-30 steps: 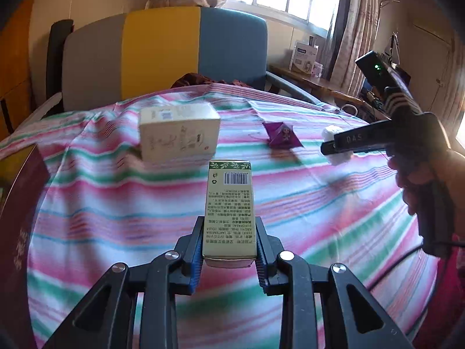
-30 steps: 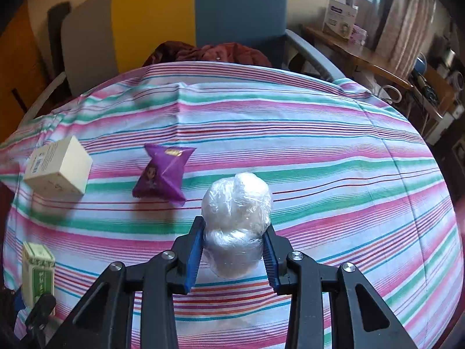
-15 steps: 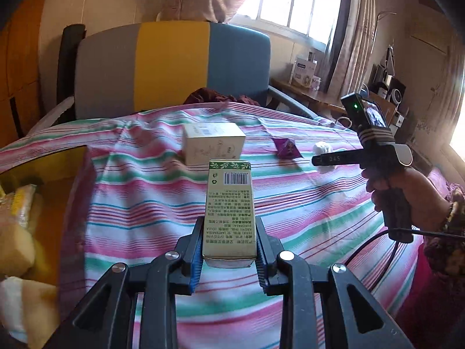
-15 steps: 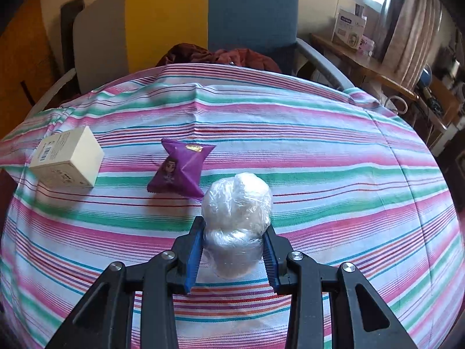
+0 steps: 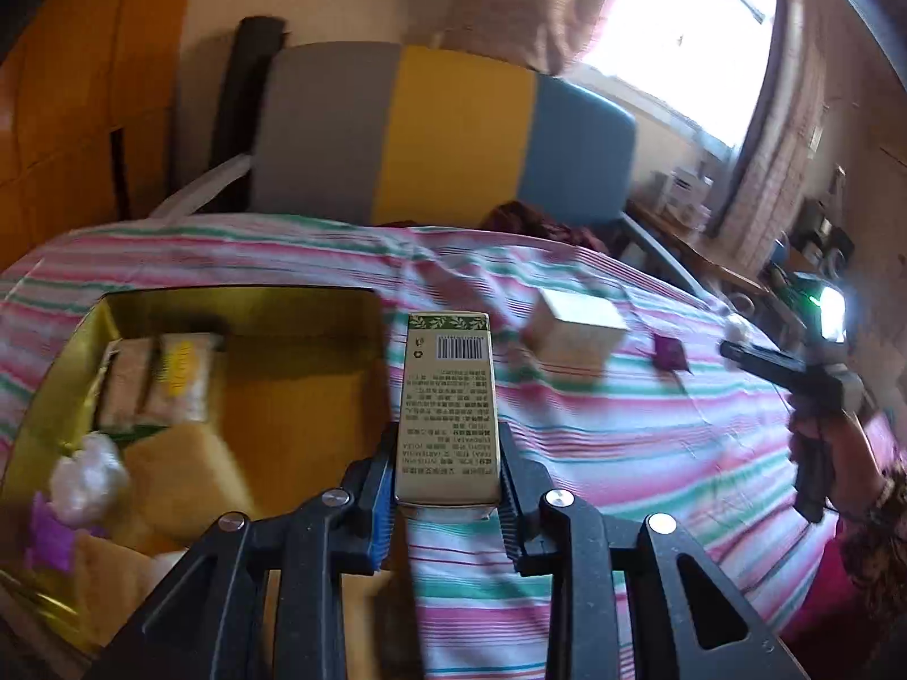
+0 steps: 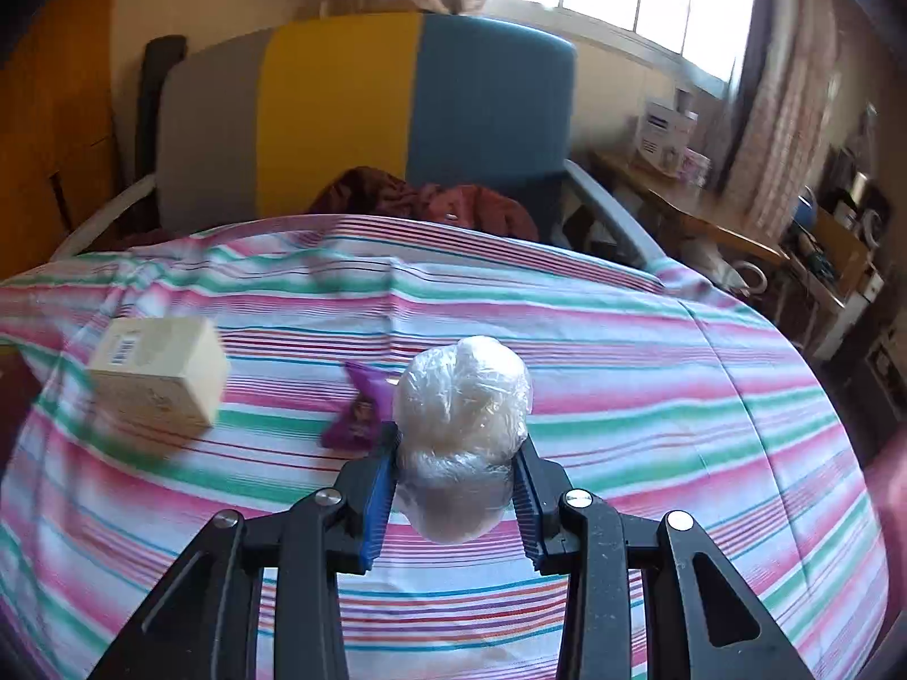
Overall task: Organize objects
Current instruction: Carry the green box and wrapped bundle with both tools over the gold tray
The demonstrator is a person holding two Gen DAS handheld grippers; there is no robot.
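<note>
Where left gripper (image 5: 446, 501) clamps, barcoded green carton (image 5: 449, 402)

chair (image 6: 363, 113): grey/yellow/blue back | red cloth (image 6: 431, 201): on seat | window (image 5: 686, 28): bright

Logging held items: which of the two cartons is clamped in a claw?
The tall green-topped barcode carton, pinched in the left claw beside the yellow bin. The squat cream carton lies loose on the striped cloth.
</note>
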